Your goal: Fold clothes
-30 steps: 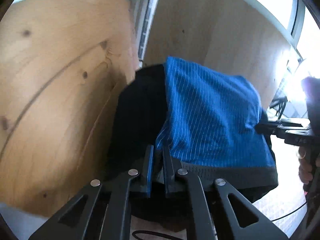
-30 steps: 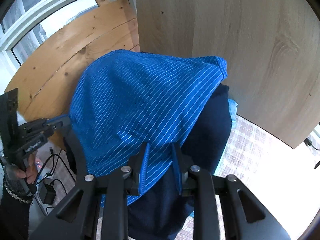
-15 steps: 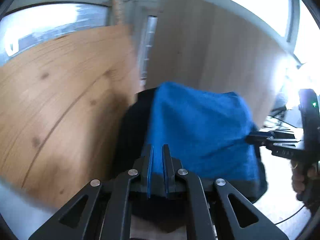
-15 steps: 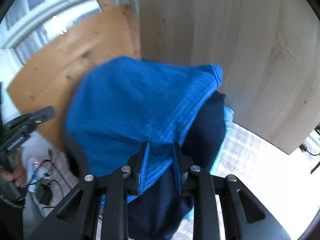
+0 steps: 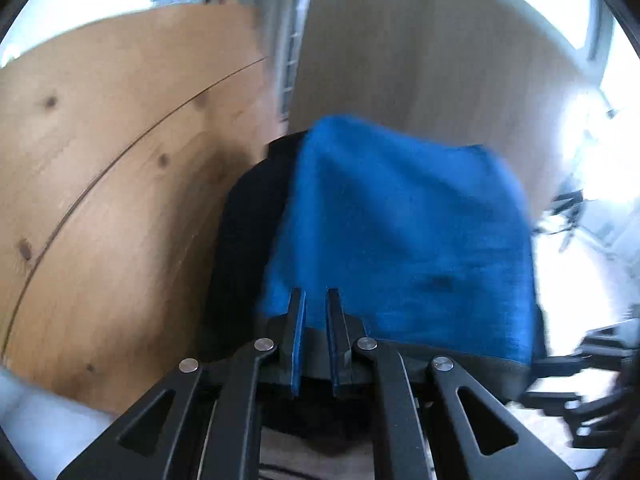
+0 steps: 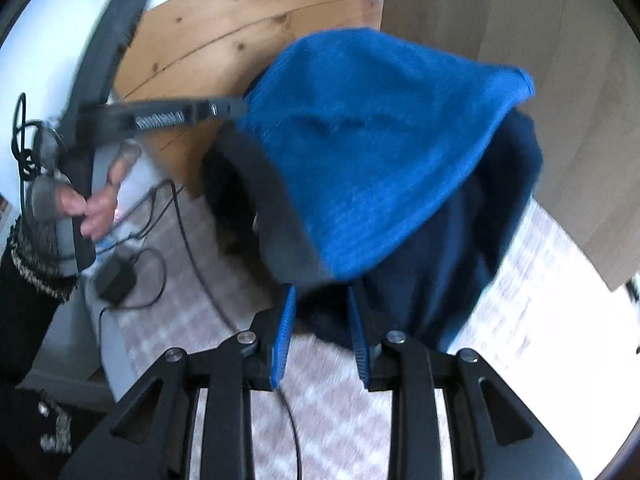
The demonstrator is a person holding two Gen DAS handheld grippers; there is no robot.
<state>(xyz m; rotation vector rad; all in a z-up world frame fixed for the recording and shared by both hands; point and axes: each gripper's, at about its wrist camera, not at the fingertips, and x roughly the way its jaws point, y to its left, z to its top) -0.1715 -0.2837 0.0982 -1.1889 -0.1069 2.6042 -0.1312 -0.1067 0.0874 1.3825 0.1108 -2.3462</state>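
Right wrist view: soft blue knitted garment with grey hem band hangs limp in mid-air before pale wooden boards. Left gripper pinches its hem corner; right gripper gapes, hem just beyond, apparently released. Light, floppy cloth, best held along that firmer band.

One blue garment, one dark garment, two wooden boards.

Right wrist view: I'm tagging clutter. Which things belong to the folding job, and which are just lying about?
Job in hand:
blue garment
left tool
right tool

Lying about:
cables
black adapter
wooden board
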